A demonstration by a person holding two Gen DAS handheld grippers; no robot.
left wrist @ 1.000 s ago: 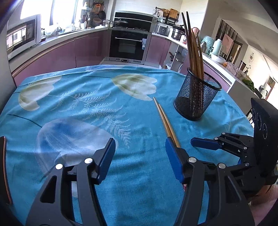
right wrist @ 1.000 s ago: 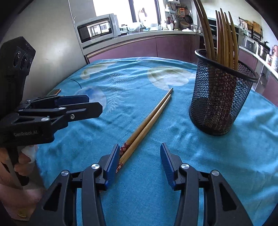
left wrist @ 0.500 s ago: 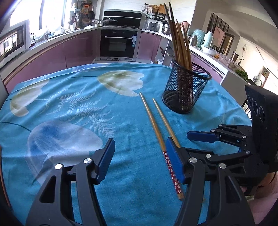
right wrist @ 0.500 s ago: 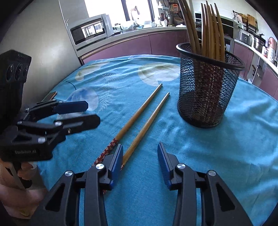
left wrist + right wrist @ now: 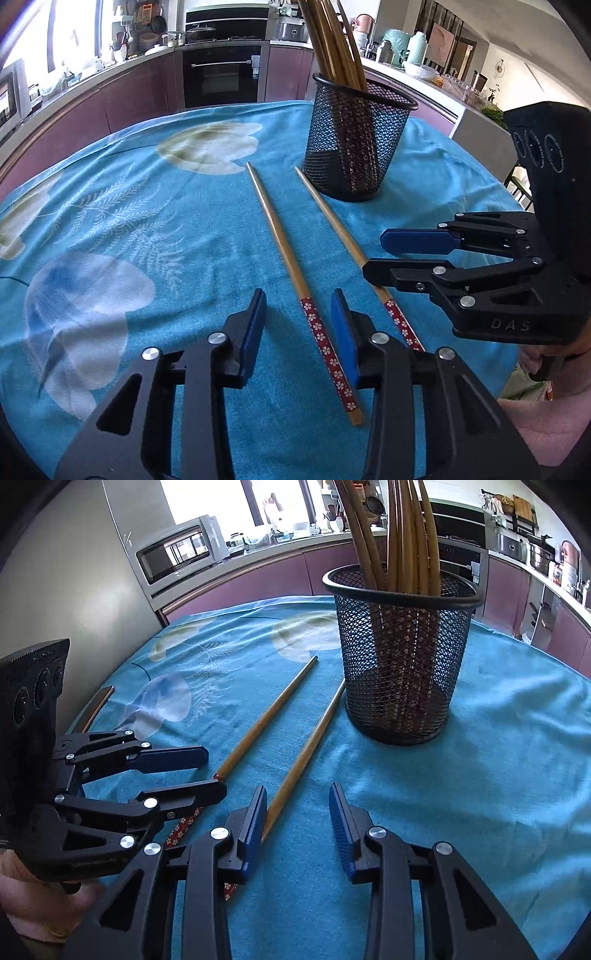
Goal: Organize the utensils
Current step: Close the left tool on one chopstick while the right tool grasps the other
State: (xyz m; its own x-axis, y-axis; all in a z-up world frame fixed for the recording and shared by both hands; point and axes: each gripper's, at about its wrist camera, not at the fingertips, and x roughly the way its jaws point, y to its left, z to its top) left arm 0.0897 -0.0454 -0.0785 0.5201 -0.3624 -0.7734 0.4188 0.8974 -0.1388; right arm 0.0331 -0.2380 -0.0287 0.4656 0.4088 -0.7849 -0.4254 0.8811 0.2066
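Two wooden chopsticks with red flowered handles lie apart on the blue tablecloth. My left gripper [image 5: 298,328] is open, its jaws on either side of the left chopstick's [image 5: 284,251] handle. The right chopstick [image 5: 332,225] runs under my right gripper [image 5: 373,254], which is open and empty. In the right wrist view the right gripper [image 5: 298,823] hovers beside the right chopstick [image 5: 306,753]; the left chopstick [image 5: 266,720] passes under the left gripper [image 5: 210,771]. A black mesh holder [image 5: 356,144] with several chopsticks stands just behind; it also shows in the right wrist view [image 5: 402,664].
The table [image 5: 110,206] is round with a blue flowered cloth. Kitchen counters, an oven [image 5: 221,74] and a microwave [image 5: 177,561] lie beyond. A brown chair back [image 5: 98,705] sits at the table's left edge.
Both grippers have moved forward toward the holder. The left gripper has shifted right and narrowed so the left chopstick's handle now lies between its jaws. The chopsticks lie spread apart.
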